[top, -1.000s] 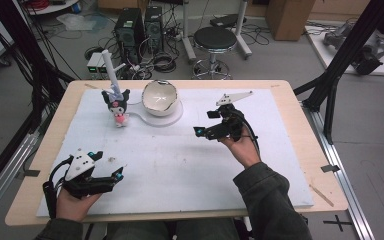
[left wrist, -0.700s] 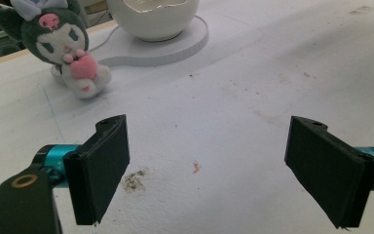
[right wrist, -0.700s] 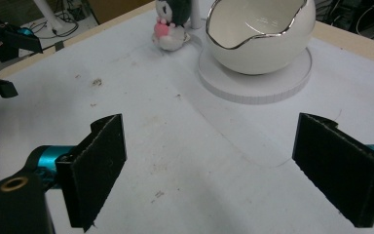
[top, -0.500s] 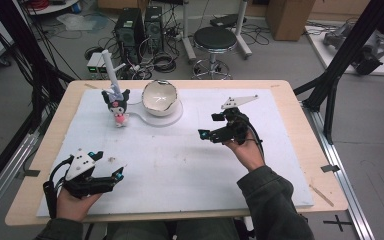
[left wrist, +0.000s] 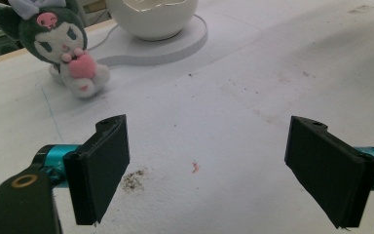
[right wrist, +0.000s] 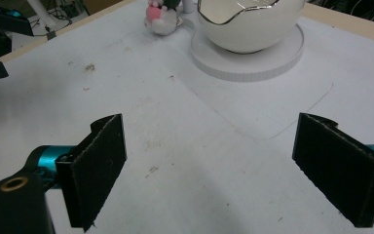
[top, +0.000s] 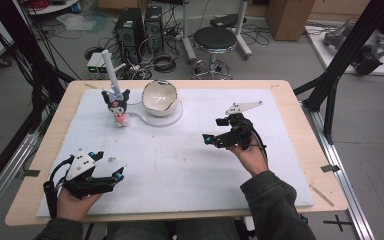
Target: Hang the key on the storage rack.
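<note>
The right gripper (top: 214,131) hangs above the white mat (top: 190,160) with its jaws spread wide and nothing between them, aimed toward the egg-shaped bowl (top: 160,97) on its round white base (top: 172,118). The plush toy (top: 117,106) stands just beside that base, seemingly apart from it. The left gripper (top: 120,173) rests near the mat's front edge, likewise released

The high view looks forward and down from above the person's side, taking in the whole bench (top: 290,100) from some way off. The left gripper view sits low and close over the white mat (left wrist: 233,97), facing the plush toy (left wrist: 63,44) and egg-shaped bowl (left wrist: 151,19). The right gripper view, equally low, faces the same bowl (right wrist: 248,24) and toy (right wrist: 160,17) from the other side. All three share them.
</note>
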Demonstrator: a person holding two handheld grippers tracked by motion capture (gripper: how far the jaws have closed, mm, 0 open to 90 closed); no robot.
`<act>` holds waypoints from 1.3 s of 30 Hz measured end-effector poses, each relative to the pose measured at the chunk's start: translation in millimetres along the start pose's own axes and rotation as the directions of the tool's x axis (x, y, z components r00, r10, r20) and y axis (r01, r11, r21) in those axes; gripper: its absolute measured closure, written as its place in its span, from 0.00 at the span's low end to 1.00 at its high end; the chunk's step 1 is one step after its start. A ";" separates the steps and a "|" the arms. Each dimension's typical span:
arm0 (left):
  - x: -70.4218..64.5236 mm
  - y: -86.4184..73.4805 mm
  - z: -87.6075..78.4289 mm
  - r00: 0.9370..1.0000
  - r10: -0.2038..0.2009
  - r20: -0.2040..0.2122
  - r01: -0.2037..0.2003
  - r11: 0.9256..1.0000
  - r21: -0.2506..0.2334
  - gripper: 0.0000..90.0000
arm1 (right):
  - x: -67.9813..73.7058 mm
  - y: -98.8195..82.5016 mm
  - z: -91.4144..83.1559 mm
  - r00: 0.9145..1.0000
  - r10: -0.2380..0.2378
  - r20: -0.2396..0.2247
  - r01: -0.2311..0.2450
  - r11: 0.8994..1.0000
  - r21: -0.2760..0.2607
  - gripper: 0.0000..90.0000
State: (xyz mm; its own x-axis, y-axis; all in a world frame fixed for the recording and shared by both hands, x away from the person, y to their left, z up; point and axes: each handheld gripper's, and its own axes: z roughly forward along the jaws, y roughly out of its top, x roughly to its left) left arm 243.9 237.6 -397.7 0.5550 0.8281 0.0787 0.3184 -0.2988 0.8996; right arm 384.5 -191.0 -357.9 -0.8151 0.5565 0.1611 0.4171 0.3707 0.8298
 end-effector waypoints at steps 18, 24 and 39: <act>-0.9 0.0 0.6 1.000 -0.003 0.006 0.003 1.000 0.001 0.19 | 0.7 -17.5 -12.3 1.000 -0.006 0.029 0.006 1.000 0.004 0.13; -0.8 0.0 0.8 1.000 0.002 0.007 -0.002 1.000 0.004 0.19 | -0.9 -26.2 -15.3 0.999 0.000 0.042 -0.001 1.000 0.014 0.13; -1.4 -0.6 1.2 1.000 -0.002 0.009 0.002 1.000 0.003 0.19 | -2.3 -44.5 -28.0 0.998 0.004 0.069 -0.004 1.000 0.004 0.13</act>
State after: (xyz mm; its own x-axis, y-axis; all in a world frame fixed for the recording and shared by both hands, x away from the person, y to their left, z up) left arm 243.8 236.1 -398.9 0.5611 0.8245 0.0734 0.3220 -0.2991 0.8983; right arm 356.6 -229.6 -380.3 -0.7839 0.6079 0.1268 0.4217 0.3714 0.8272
